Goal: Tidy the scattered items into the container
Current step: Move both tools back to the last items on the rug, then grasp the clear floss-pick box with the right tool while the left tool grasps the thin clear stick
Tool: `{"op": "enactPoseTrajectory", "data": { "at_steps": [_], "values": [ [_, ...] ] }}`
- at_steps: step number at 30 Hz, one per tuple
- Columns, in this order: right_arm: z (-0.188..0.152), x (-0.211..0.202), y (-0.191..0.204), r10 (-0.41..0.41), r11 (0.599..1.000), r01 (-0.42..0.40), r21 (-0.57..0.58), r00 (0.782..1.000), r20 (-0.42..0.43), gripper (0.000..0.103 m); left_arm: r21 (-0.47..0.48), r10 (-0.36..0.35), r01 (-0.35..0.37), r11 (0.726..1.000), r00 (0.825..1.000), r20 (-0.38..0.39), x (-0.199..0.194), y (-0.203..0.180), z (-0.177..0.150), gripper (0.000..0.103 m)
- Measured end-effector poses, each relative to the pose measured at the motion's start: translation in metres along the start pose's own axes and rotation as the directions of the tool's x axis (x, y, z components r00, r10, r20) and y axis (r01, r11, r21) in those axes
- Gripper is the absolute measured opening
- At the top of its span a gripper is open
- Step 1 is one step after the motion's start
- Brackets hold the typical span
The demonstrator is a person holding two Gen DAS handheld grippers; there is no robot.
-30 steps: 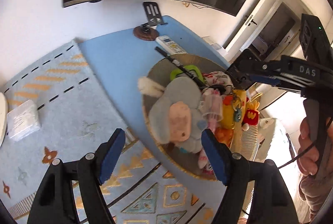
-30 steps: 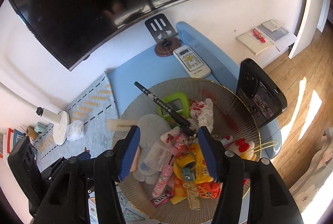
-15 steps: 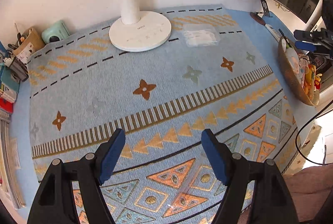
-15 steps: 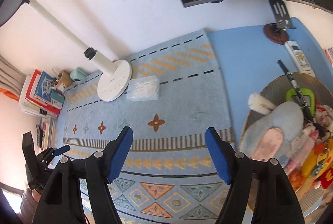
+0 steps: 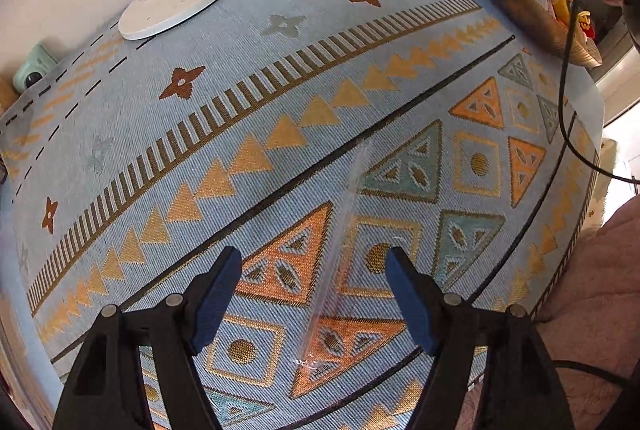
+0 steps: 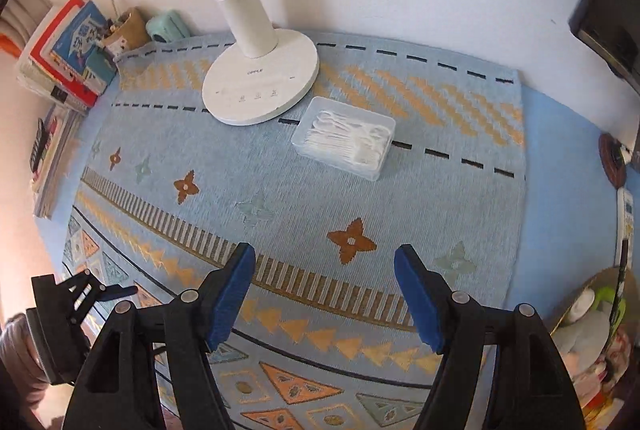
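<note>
A: Looking down both wrist views, you have the patterned blue rug (image 5: pixel 280 78) filling nearly everything. What stands on it?

B: The white lamp base (image 6: pixel 260 82) sits at the far edge by the wall, and just beside it lies the clear plastic box of cotton swabs (image 6: pixel 344 138), flat on the rug, near the base without touching it.

A: Where is your container?

B: The woven basket (image 5: pixel 520 6) rests at the rug's right end, already heaped with toys; the right wrist view catches only its rim at the lower right edge.

A: And your grippers?

B: Your left gripper (image 5: pixel 314 294) hangs low over the triangle pattern with both blue pads spread wide and nothing between them. A thin clear plastic strip (image 5: pixel 336 246) lies on the rug under the gap, running away from you. Your right gripper (image 6: pixel 324 294) is spread just as wide, holding nothing, pointed toward the swab box, which is well ahead of the pads.

A: Anything smaller?

B: A mint-green camera (image 6: pixel 166 26) sits against the wall beside stacked books (image 6: pixel 68 46).
</note>
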State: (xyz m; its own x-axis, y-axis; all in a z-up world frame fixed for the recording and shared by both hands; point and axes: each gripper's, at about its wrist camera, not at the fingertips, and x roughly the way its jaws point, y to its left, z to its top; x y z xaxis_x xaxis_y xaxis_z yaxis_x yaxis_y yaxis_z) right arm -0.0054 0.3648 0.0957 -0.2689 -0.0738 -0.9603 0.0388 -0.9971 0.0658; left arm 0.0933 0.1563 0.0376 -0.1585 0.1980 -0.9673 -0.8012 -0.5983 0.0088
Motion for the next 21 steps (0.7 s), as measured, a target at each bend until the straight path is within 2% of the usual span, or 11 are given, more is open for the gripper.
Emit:
{"op": "enactPoseTrajectory", "data": {
  "at_steps": [2,3,6,7,10,15,21],
  "values": [
    [0.017,0.014,0.006,-0.051,0.986,0.046,-0.159,0.998,-0.029,0.072,0.023,0.006,-0.006,1.0,1.0,-0.002,0.004,-0.005,0.0,0.065],
    [0.025,0.021,0.008,-0.072,0.97,0.06,-0.234,0.997,-0.041,0.072,0.033,0.017,-0.017,0.999,1.0,-0.002,0.006,-0.008,0.0,0.061],
    [0.051,0.045,0.007,-0.128,0.916,0.091,-0.39,0.989,-0.07,0.073,0.036,0.038,-0.039,0.999,0.999,0.035,0.005,-0.013,0.0,0.061],
    [0.06,0.052,0.006,-0.136,0.904,0.09,-0.418,0.987,-0.082,0.074,0.016,0.034,-0.035,0.999,0.999,0.038,0.004,-0.012,-0.001,0.06],
    [0.076,0.072,0.005,-0.101,0.864,0.012,-0.504,0.983,-0.15,0.074,-0.068,0.011,-0.007,0.998,0.999,0.052,0.001,-0.006,-0.006,0.054],
    [0.085,0.099,0.009,-0.149,0.781,-0.004,-0.624,0.97,-0.193,0.074,-0.111,0.028,-0.021,0.994,0.998,0.062,-0.003,-0.006,-0.009,0.056],
    [0.088,0.126,0.006,-0.146,0.771,-0.036,-0.636,0.962,-0.231,0.074,-0.095,0.028,-0.017,0.995,0.994,0.11,-0.009,-0.008,-0.017,0.059]
  ]
}}
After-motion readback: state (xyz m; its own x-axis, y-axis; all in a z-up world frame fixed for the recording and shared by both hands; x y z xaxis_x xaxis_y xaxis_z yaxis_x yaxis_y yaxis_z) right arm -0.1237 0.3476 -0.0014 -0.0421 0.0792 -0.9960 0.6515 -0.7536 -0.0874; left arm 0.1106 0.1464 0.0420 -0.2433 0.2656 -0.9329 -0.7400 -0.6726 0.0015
